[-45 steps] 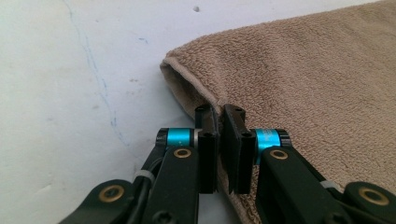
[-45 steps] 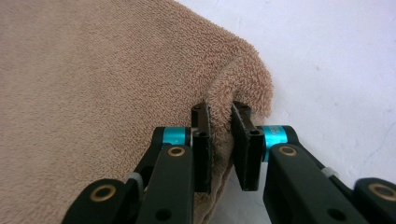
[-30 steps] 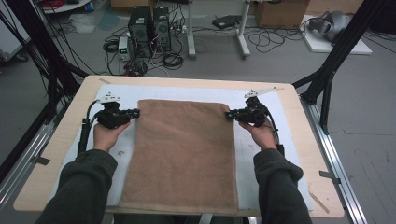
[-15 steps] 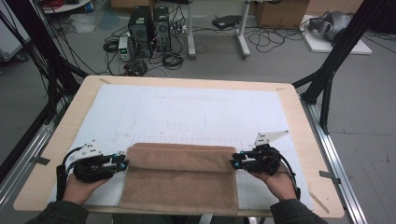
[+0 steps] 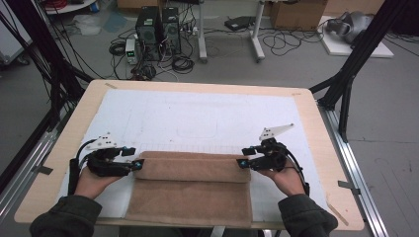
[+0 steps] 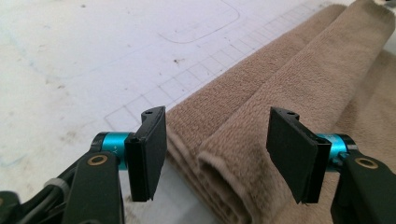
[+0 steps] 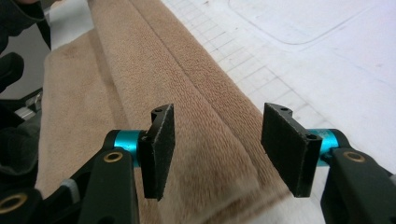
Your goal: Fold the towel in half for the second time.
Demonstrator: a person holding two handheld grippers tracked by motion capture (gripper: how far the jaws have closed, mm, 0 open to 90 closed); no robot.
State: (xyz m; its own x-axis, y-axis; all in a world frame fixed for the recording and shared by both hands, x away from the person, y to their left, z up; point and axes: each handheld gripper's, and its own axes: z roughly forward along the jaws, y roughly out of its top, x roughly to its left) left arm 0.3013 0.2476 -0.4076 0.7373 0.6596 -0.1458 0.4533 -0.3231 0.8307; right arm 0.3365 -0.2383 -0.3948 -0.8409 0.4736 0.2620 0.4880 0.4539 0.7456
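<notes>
A brown towel (image 5: 190,197) lies at the near edge of the table, its far part folded over into a thick band (image 5: 192,168). My left gripper (image 5: 137,164) is at the band's left end and my right gripper (image 5: 243,163) at its right end. In the left gripper view the left gripper (image 6: 219,158) is open; its jaws have just been opening, and the towel's folded edge (image 6: 224,172) lies loose between them, untouched by the pads. The right gripper (image 7: 219,149) has likewise just been opening, and the towel (image 7: 154,60) lies flat under its parted jaws.
A white gridded mat (image 5: 207,118) covers the wooden table (image 5: 316,123). Black frame poles (image 5: 356,64) stand at both far corners and metal rails (image 5: 356,177) run along the sides. Computers and cables (image 5: 158,29) sit on the floor beyond the table.
Both hands came toward the near edge, carrying the towel's far edge over onto itself. The jaws of both grippers then parted and let the fold go.
</notes>
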